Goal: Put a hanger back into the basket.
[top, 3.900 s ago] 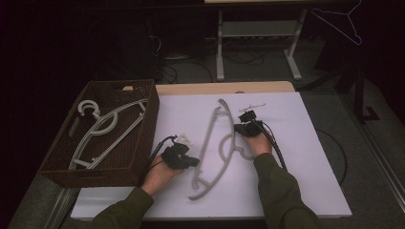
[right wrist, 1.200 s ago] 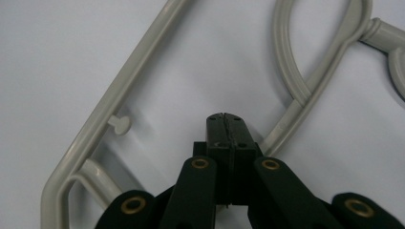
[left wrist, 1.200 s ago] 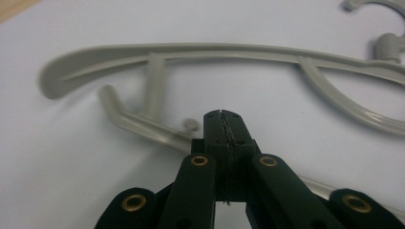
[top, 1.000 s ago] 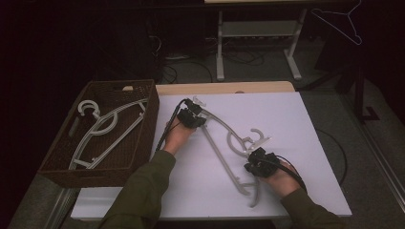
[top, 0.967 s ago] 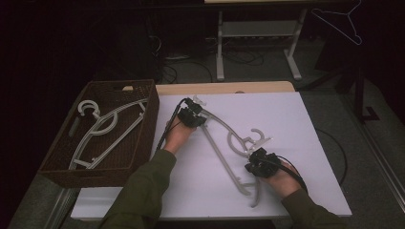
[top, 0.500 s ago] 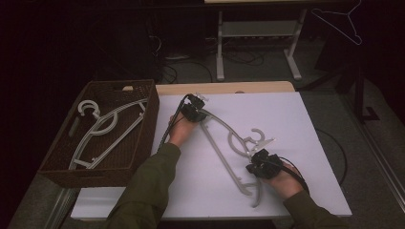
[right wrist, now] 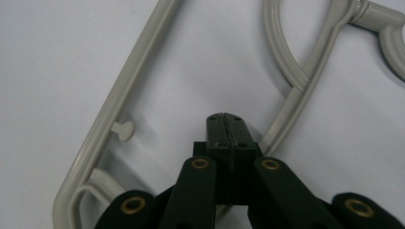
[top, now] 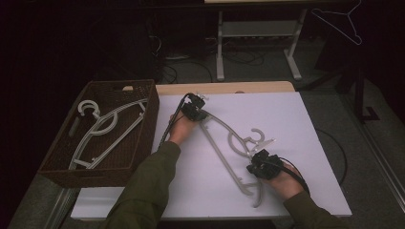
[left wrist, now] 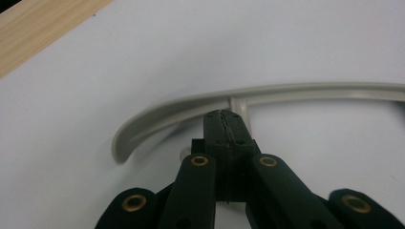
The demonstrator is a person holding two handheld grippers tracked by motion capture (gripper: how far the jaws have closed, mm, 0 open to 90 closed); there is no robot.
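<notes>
Lying across the middle of the white board (top: 305,119), a pale grey plastic clothes hanger (top: 224,143) is being shifted by two grippers. The left gripper (top: 195,109), jaws pressed together with nothing between them, is set against the hanger's upper end. The right gripper (top: 261,167), equally closed and empty, is placed inside the frame at the lower right. Probably the hanger is being pushed toward the brown woven basket (top: 143,138) at the left, where a second grey hanger (top: 102,131) is kept; next, a real grip seems needed.
</notes>
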